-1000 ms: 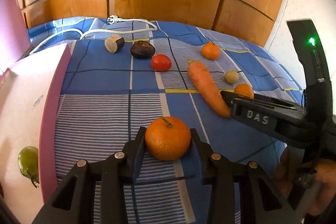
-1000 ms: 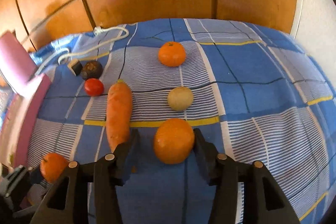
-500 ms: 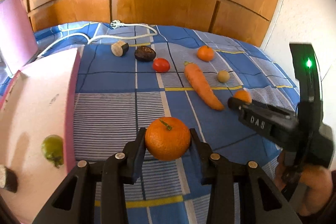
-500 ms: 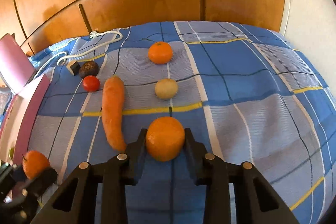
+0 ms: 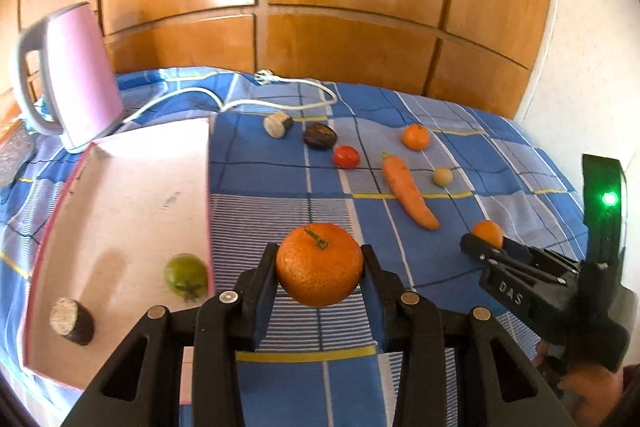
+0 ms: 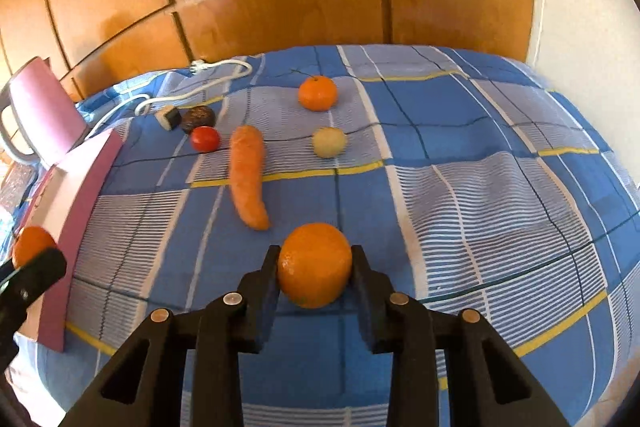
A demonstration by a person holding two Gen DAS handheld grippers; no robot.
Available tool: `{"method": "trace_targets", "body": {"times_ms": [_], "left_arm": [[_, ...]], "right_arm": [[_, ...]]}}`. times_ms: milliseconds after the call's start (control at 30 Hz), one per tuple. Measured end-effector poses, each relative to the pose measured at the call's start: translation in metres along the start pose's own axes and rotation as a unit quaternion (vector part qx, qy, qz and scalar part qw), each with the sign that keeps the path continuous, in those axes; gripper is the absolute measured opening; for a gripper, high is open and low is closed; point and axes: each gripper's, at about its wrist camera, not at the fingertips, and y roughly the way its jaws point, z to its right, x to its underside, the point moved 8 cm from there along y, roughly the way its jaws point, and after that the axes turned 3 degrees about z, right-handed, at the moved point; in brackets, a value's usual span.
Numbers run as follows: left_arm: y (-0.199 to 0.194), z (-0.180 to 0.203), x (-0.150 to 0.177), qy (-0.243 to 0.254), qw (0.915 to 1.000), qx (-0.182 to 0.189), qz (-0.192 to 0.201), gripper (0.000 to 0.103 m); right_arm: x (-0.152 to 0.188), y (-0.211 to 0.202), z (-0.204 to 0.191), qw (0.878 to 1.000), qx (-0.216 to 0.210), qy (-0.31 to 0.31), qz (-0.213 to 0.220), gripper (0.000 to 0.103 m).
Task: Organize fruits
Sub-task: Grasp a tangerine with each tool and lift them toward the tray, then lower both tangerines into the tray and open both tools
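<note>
On bedspread (image 6: 480, 187): carrot (image 6: 248, 175) lengthwise, tip nearest (stem end far).

The black left gripper (image 6: 24, 275) is cut off by the right wrist view's left edge, covering the lower part of the stemmed orange mandarin (image 6: 30, 243) it carries. The pink electric kettle (image 6: 36, 111) is cropped there too. In the left wrist view, a hand (image 5: 592, 383) shows only partly at the lower right corner.
</note>
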Motion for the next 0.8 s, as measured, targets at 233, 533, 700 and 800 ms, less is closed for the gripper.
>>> {"method": "trace_targets", "body": {"times_ms": [233,533,700,800], "left_arm": [[-0.012,-0.024,-0.004,-0.025,0.9994,-0.019,0.013,0.039],[-0.022,-0.065,-0.001,-0.064,0.9967,-0.047,0.018,0.039],[-0.029,-0.097,0.004,-0.093,0.9931,-0.068,0.021,0.039],[-0.032,-0.122,0.003,-0.114,0.9894,-0.086,0.025,0.039]], "right_arm": [[-0.008,-0.015,-0.042,0.998,-0.039,-0.037,0.018,0.033],[-0.005,-0.024,-0.100,0.993,-0.092,-0.077,0.015,0.033],[0.000,-0.028,-0.128,0.988,-0.116,-0.099,0.010,0.033],[0.002,-0.029,-0.145,0.985,-0.134,-0.109,0.003,0.033]]}}
